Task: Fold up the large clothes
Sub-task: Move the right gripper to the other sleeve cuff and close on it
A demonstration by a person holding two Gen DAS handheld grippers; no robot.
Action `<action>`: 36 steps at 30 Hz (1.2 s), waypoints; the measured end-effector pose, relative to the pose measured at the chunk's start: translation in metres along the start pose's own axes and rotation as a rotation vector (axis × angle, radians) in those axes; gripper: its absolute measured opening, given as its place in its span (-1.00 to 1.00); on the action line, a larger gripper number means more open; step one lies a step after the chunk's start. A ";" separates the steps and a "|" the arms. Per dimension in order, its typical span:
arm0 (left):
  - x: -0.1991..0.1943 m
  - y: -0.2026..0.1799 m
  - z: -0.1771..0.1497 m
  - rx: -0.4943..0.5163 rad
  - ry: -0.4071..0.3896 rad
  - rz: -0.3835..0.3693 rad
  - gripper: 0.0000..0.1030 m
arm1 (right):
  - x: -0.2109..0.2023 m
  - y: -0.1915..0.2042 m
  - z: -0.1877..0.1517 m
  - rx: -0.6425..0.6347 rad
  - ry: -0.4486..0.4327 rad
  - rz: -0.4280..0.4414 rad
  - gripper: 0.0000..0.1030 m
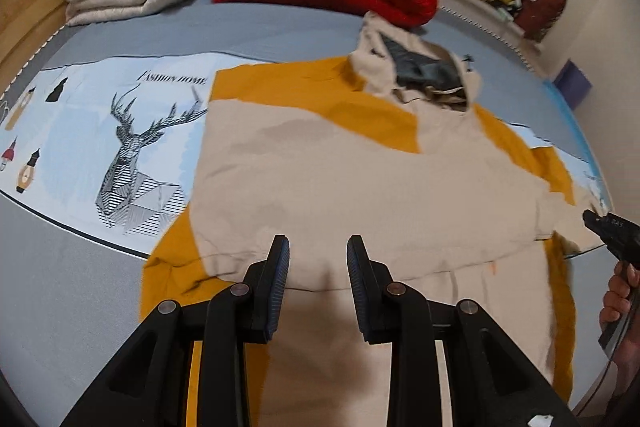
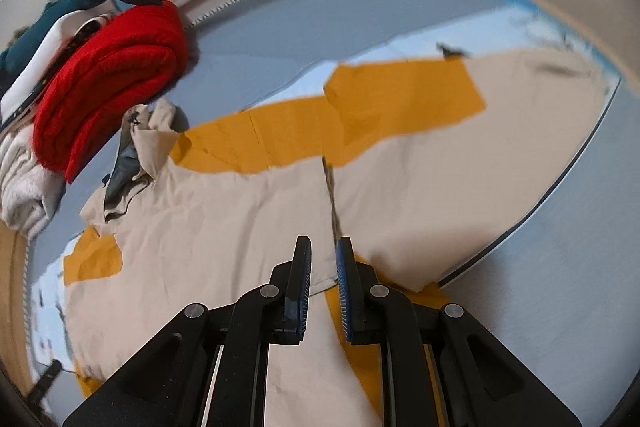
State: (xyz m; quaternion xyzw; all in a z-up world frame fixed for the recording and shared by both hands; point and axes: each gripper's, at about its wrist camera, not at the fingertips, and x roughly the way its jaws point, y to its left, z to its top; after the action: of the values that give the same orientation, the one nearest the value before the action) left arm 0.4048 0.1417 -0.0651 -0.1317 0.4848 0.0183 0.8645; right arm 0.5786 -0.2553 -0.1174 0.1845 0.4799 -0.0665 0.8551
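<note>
Left wrist view: we saw the beige-and-mustard hooded jacket [image 1: 360,179] spread on the bed [image 1: 280,31], one sleeve folded in | left gripper [image 1: 318,259] spread, empty | right gripper [image 2: 323,259] narrowly parted over a seam, holding nothing | folding barely begun, we reckoned.

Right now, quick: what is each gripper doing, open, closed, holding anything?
Left gripper: open, empty, above the beige and mustard jacket.
Right gripper: open with a narrow gap, nothing between the fingers.
</note>
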 end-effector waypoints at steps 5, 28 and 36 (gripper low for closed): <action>-0.009 -0.010 -0.003 -0.011 -0.022 -0.052 -0.48 | -0.019 0.005 -0.006 -0.073 -0.043 -0.024 -0.72; 0.022 -0.022 0.002 0.027 0.033 -0.047 -0.48 | -0.018 -0.240 0.074 0.178 -0.188 -0.234 -0.72; 0.035 -0.026 0.004 0.054 0.054 -0.040 -0.48 | 0.005 -0.314 0.085 0.302 -0.202 -0.217 -0.40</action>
State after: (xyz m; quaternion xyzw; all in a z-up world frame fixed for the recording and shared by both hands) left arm 0.4307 0.1144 -0.0867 -0.1186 0.5056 -0.0153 0.8544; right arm 0.5576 -0.5769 -0.1604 0.2499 0.3933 -0.2477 0.8494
